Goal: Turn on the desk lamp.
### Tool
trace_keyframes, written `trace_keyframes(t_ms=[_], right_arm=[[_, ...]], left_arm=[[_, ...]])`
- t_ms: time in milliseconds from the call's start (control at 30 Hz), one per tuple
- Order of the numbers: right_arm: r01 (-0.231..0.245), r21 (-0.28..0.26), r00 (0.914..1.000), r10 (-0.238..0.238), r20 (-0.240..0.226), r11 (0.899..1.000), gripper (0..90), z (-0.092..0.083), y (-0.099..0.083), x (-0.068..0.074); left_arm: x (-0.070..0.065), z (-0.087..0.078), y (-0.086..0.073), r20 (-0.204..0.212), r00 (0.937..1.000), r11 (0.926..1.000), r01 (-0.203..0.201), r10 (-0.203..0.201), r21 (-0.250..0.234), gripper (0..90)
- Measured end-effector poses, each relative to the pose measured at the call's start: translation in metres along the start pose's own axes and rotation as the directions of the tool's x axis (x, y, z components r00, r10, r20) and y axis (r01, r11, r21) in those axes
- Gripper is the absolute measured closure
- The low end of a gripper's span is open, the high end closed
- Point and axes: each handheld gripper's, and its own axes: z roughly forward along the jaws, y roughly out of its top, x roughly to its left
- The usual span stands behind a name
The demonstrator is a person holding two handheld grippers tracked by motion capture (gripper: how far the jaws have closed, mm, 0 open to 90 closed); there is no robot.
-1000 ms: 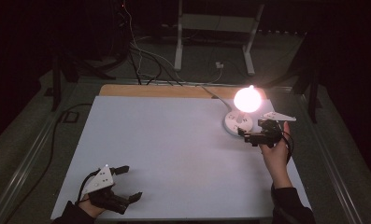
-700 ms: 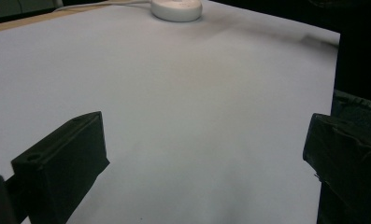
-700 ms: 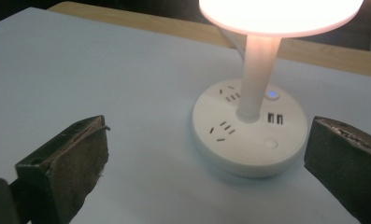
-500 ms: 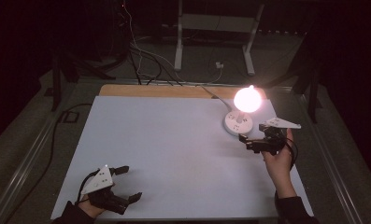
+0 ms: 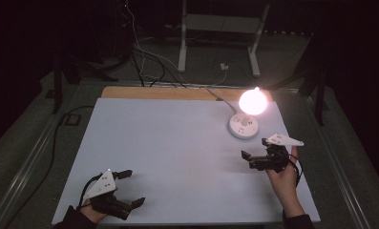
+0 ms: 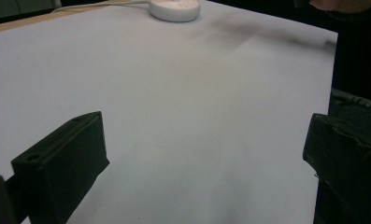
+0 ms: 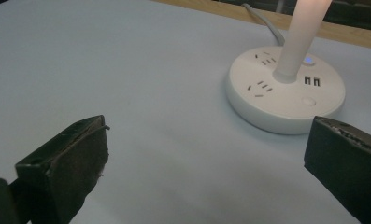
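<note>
High view: lamp point(image 5: 252, 101) lit, glowing at far right of white table point(image 5: 177, 157), standing in round white socket base point(image 5: 243, 126). Judged as done: light on, blue indicator visible on base point(image 7: 286, 88) in right gripper view. Nothing held, nothing left in reach to move; remaining work, if any, judged as a press of the button or a return to rest. Right gripper point(image 5: 256, 155) near the base, just in front of it, apart from it, jaws spread wide and empty; right gripper view confirms open jaws with base between and beyond them, not touched. Left gripper point(image 5: 130, 188) at near left corner, well apart from the lamp, jaws spread wide, empty, low over bare table point(image 6: 197, 116). White cord point(image 5: 220, 98) from base running back over wooden edge point(image 5: 177, 93). Beyond the table: dark floor, loose cables point(image 5: 144, 57), white stand legs point(image 5: 215, 33). No obstacle between right gripper and base; lamp stem point(image 7: 302, 37) upright on the base top, close to the button, a likely point of contact on approach.
</note>
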Motion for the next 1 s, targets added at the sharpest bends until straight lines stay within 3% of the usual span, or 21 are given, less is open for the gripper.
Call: trace_keyframes(t_ms=[500, 900, 1000], right_arm=[[0.018, 0.028, 0.9990, -0.016, -0.040, 0.999, 0.0, -0.016, -0.043, 0.020], [0.008, 0.055, 0.9990, -0.006, -0.045, 0.998, 0.0, -0.028, -0.065, 0.026], [0.024, 0.058, 0.9989, -0.021, -0.041, 0.998, 0.0, -0.032, -0.069, 0.029]], left_arm=[[0.000, 0.000, 0.000, -0.001, 1.0000, 1.0000, -0.002, 0.002, 0.004, 0.3], [0.000, 0.000, 0.000, -0.004, 1.0000, 1.0000, -0.002, 0.003, 0.006, 0.3], [0.000, 0.000, 0.000, -0.004, 1.0000, 1.0000, 0.003, -0.003, 0.001, 0.3]])
